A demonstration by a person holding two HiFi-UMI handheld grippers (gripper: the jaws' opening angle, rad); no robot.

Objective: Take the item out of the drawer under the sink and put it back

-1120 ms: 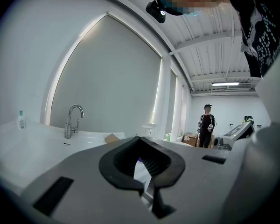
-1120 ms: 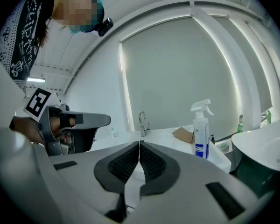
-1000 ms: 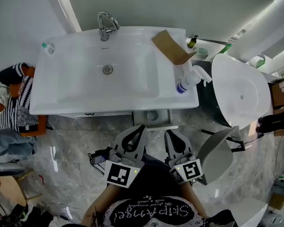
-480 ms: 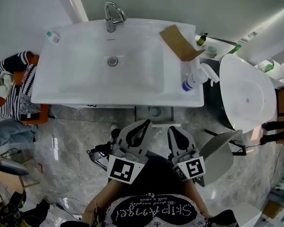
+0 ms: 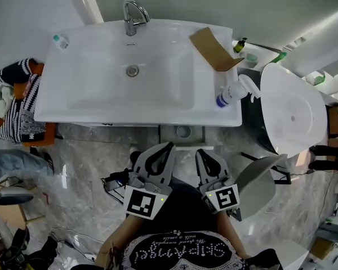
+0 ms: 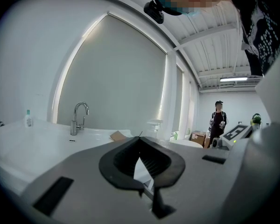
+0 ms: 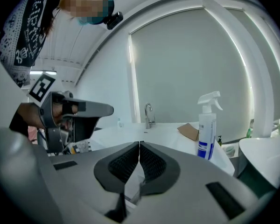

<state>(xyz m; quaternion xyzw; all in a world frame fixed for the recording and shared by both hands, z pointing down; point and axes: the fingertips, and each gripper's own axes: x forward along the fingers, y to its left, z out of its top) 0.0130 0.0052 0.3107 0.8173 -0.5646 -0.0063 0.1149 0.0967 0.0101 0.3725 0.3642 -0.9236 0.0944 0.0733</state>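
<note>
Drawer item nowhere visible: judged shut away below the sink [image 5: 101, 116], hidden under its front rim. Held side by side just short of that rim, probably ready to reach for the drawer: left gripper [image 5: 169, 145], jaws pressed together on nothing, then right gripper [image 5: 199, 152], jaws likewise closed and empty. On the counter, left to right: small bottle [image 5: 59, 40], faucet [image 5: 130, 16], cardboard piece [image 5: 214, 49], spray bottle [image 5: 231, 93], parked clear of the basin. Plain only in the left gripper view: 1 distant standing person [image 6: 219, 120]. Seen only from above: the drain [image 5: 133, 70] and striped cloth [image 5: 17, 117] at far left.
</note>
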